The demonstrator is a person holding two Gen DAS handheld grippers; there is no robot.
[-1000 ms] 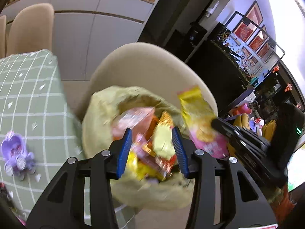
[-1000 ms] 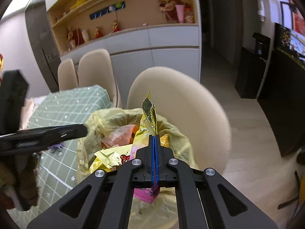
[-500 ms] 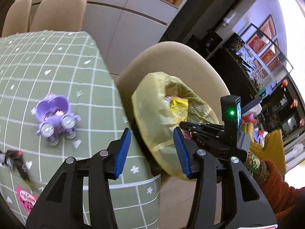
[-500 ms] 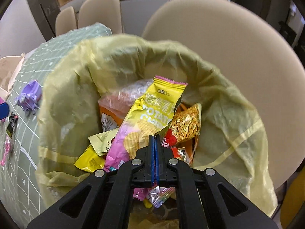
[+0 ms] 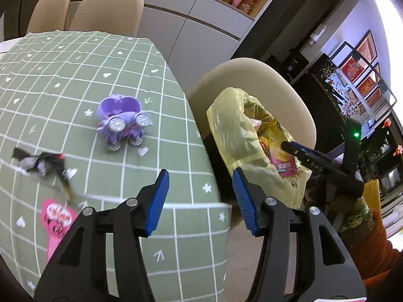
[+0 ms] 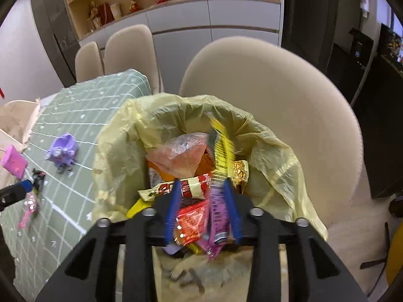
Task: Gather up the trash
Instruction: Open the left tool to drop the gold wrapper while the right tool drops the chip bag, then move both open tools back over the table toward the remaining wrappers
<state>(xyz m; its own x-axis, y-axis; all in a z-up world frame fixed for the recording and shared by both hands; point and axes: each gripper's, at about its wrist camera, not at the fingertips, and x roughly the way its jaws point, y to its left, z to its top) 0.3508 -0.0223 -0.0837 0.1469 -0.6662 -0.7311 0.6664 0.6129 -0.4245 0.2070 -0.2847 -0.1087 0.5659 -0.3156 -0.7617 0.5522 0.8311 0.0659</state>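
Right wrist view: yellow trash bag [image 6: 274, 148] holds heaped snack wrappers [image 6: 186, 188].

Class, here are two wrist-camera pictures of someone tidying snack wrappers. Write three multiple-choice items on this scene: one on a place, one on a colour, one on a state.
1. Where does the purple toy stand?
A. on the green checked tablecloth
B. inside the bag
C. on a chair seat

2. What colour is the trash bag?
A. black
B. pale yellow
C. blue

3. How do the jaws of the right gripper stand?
A. clamped shut on a wrapper
B. apart above the bag
C. out of sight

Answers:
1 A, the toy sits on the cloth beside the bag.
2 B, the crinkled plastic is yellow.
3 B, the jaws have just been opening, with the yellow and pink wrapper loose between them over the bag.
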